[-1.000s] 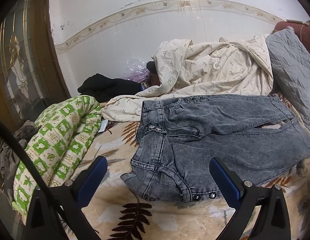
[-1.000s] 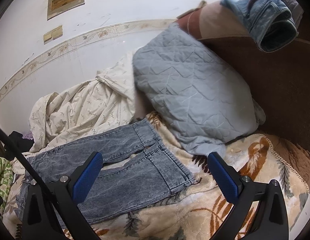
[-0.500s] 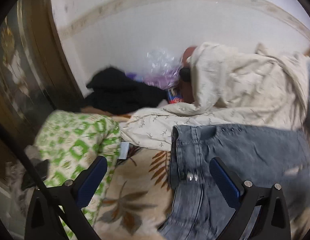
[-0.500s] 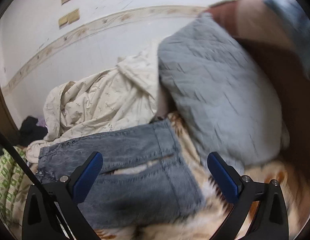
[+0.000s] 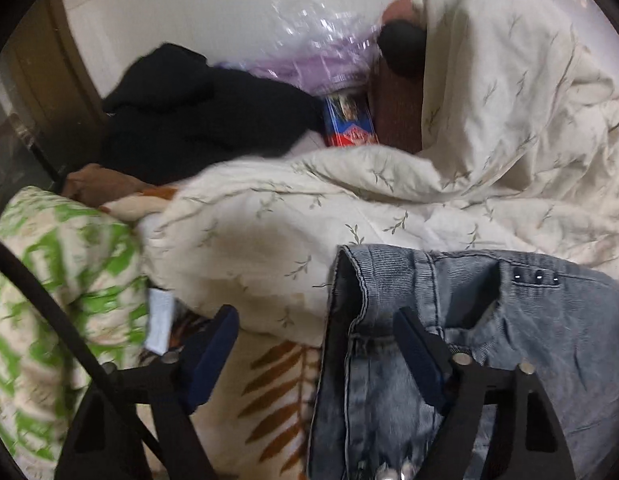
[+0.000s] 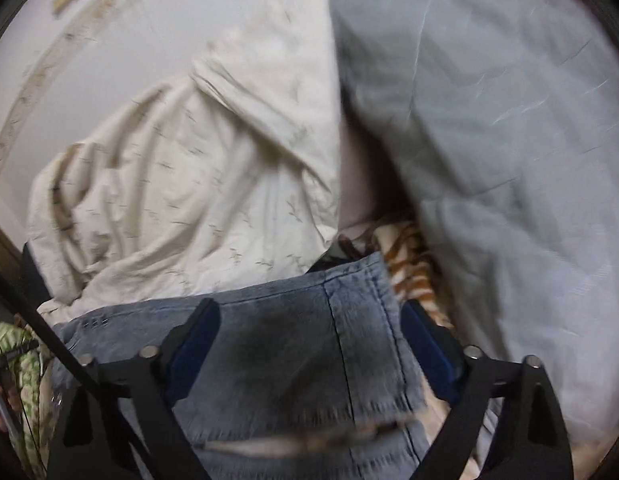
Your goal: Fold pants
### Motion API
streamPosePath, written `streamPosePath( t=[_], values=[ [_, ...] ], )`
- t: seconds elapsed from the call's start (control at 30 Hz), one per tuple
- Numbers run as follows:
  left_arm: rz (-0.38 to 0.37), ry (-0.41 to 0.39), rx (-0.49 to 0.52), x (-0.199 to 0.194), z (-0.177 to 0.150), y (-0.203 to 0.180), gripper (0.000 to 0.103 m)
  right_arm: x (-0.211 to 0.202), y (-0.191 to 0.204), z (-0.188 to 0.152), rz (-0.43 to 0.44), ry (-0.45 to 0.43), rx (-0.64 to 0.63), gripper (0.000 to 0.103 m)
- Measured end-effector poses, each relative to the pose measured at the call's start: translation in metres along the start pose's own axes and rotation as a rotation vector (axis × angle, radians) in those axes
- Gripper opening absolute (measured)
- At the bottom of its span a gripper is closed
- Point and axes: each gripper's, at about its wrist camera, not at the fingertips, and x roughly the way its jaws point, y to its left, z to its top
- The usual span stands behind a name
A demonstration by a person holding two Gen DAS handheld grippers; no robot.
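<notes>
My left gripper (image 5: 315, 344) has just been closing, its jaws wide astride the waistband corner of the grey jeans (image 5: 509, 340) at lower right, pads not pressing. My right gripper (image 6: 309, 344), also narrowing, brackets the jeans' leg hem (image 6: 361, 320) at lower centre, gripping nothing.

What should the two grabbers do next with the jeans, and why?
Probably drop both onto the jeans and pinch. The left gripper straddles the waistband edge and the right gripper straddles the leg hem. Both have just been closing a little, but their pads are not yet pressing the cloth.
</notes>
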Motion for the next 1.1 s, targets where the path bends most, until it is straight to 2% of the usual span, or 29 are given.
streamPosePath(
  t=[0.07, 0.13, 0.3, 0.33, 0.4, 0.5, 0.57, 0.6, 0.7, 0.8, 1.0, 1.1],
  values=[
    [-0.020, 0.016, 0.014, 0.015, 0.002, -0.005, 0.069, 0.031, -0.009, 0.006, -0.029, 0.029, 0.023, 0.071],
    [-0.028, 0.033, 0.024, 0.025, 0.004, -0.010, 0.063, 0.058, -0.021, 0.011, -0.076, 0.052, 0.029, 0.061],
    [-0.055, 0.052, 0.015, 0.047, 0.010, -0.023, 0.051, 0.092, -0.039, 0.014, -0.141, 0.054, 0.030, 0.059],
    [-0.070, 0.050, 0.011, 0.049, 0.011, -0.026, 0.043, 0.098, -0.041, 0.014, -0.134, 0.061, 0.032, 0.059],
    [-0.091, 0.051, 0.010, 0.052, 0.012, -0.030, 0.037, 0.111, -0.042, 0.012, -0.137, 0.088, 0.036, 0.055],
    [-0.093, 0.053, 0.031, 0.059, 0.012, -0.039, 0.023, 0.123, -0.035, 0.007, -0.151, 0.093, -0.007, 0.042],
    [-0.116, 0.055, 0.031, 0.065, 0.012, -0.041, 0.005, 0.129, -0.034, 0.005, -0.177, 0.099, -0.023, 0.028],
    [-0.124, 0.052, 0.028, 0.065, 0.012, -0.041, 0.004, 0.129, -0.034, 0.004, -0.191, 0.097, -0.029, 0.020],
    [-0.143, 0.030, 0.014, 0.059, 0.013, -0.038, 0.003, 0.123, -0.030, -0.001, -0.193, 0.079, -0.048, 0.016],
    [-0.173, -0.020, 0.003, 0.036, 0.012, -0.028, 0.003, 0.097, -0.028, -0.001, -0.159, 0.031, -0.033, 0.016],
    [-0.314, -0.143, -0.007, -0.046, 0.002, -0.001, 0.003, 0.018, -0.032, -0.006, -0.057, -0.067, 0.013, 0.016],
    [-0.343, -0.171, 0.013, -0.081, -0.011, 0.006, 0.003, -0.023, -0.032, -0.016, -0.019, -0.111, 0.025, 0.016]
  ],
)
